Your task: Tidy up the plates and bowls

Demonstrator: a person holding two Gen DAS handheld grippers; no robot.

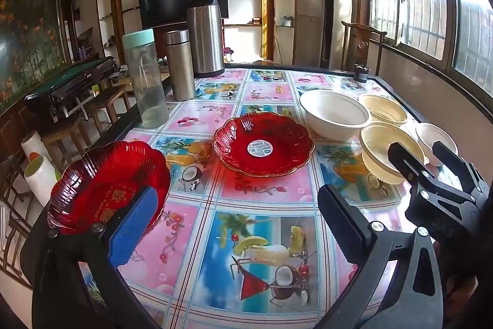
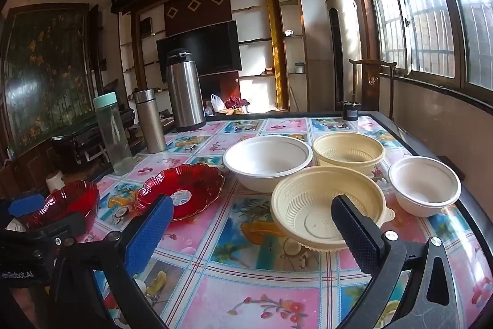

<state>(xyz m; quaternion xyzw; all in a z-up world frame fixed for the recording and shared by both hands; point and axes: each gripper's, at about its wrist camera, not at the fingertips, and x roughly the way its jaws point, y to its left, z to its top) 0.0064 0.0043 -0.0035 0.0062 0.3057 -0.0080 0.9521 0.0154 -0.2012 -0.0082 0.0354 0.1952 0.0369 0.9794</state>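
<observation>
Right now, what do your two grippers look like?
Both are black frames with silver screws. Each one, the left gripper and the right gripper, has two flat ridged fingers: one with a bright blue pad, one with a black pad. The left gripper's body carries white lettering ending in "Robot.AI", and the right gripper's shows raised letters, seemingly "DAS". No cables show.

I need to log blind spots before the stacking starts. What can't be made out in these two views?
- Left wrist view: the near part of the left red plate is hidden behind the blue finger pad.
- Right wrist view: the near rim of the front cream bowl is covered by the black finger pad.
- Sticker on the middle red plate: print too small.
</observation>
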